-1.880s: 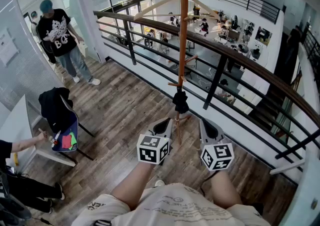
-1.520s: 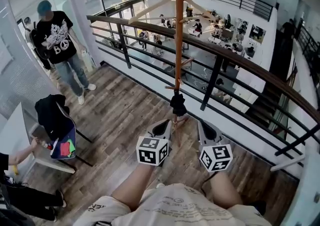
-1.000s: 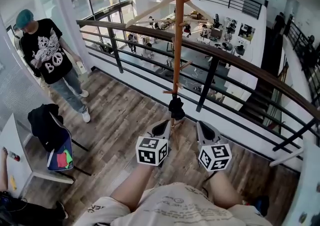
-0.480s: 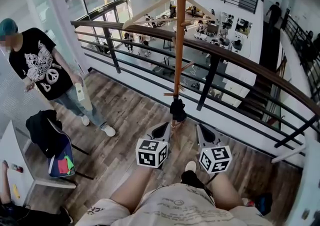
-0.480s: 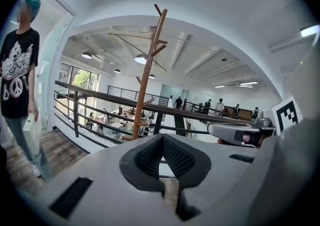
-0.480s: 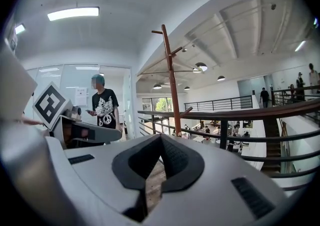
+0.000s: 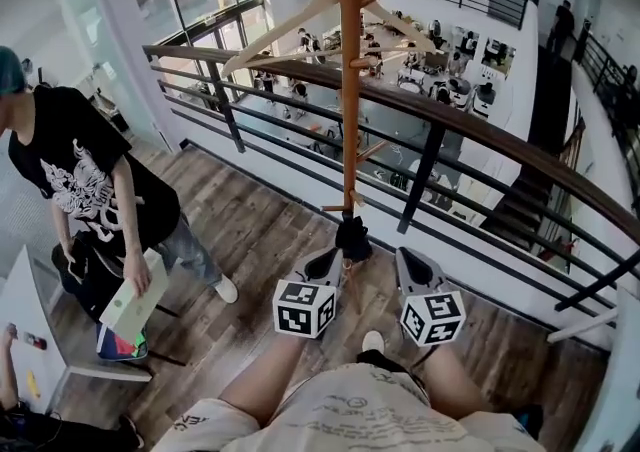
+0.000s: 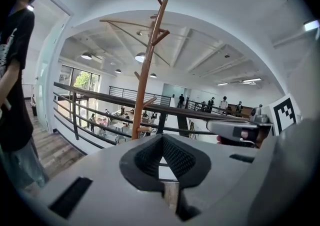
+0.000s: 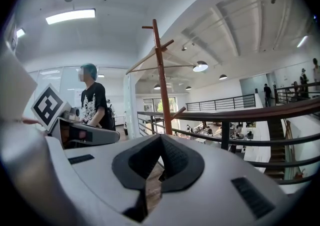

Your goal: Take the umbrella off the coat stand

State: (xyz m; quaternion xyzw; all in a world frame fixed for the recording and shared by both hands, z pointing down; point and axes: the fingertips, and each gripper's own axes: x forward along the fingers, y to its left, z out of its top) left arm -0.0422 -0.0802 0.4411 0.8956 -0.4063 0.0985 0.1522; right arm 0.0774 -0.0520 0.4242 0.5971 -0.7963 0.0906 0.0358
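A folded black umbrella (image 7: pixel 353 237) hangs low on the orange-brown coat stand (image 7: pixel 348 110), just in front of the railing. My left gripper (image 7: pixel 335 252) is shut and empty, its tip just below and left of the umbrella. Level with it, my right gripper (image 7: pixel 403 252) is also shut and empty, a little to the umbrella's right. In the left gripper view the left gripper (image 8: pixel 161 137) points at the stand's pole (image 8: pixel 142 77). In the right gripper view the right gripper (image 9: pixel 160 137) has the pole (image 9: pixel 161 85) straight ahead. In both gripper views the jaws hide the umbrella.
A wooden hanger (image 7: pixel 300 20) hangs high on the stand. A dark railing (image 7: pixel 480 130) runs behind it over a drop to a lower floor. At the left a person in a black T-shirt (image 7: pixel 90 190) holds a pale flat thing (image 7: pixel 130 305), by a chair (image 7: pixel 120 340).
The person in the black T-shirt has walked from the back left to the chair, close at my left. Both grippers have stayed shut, side by side under the umbrella.
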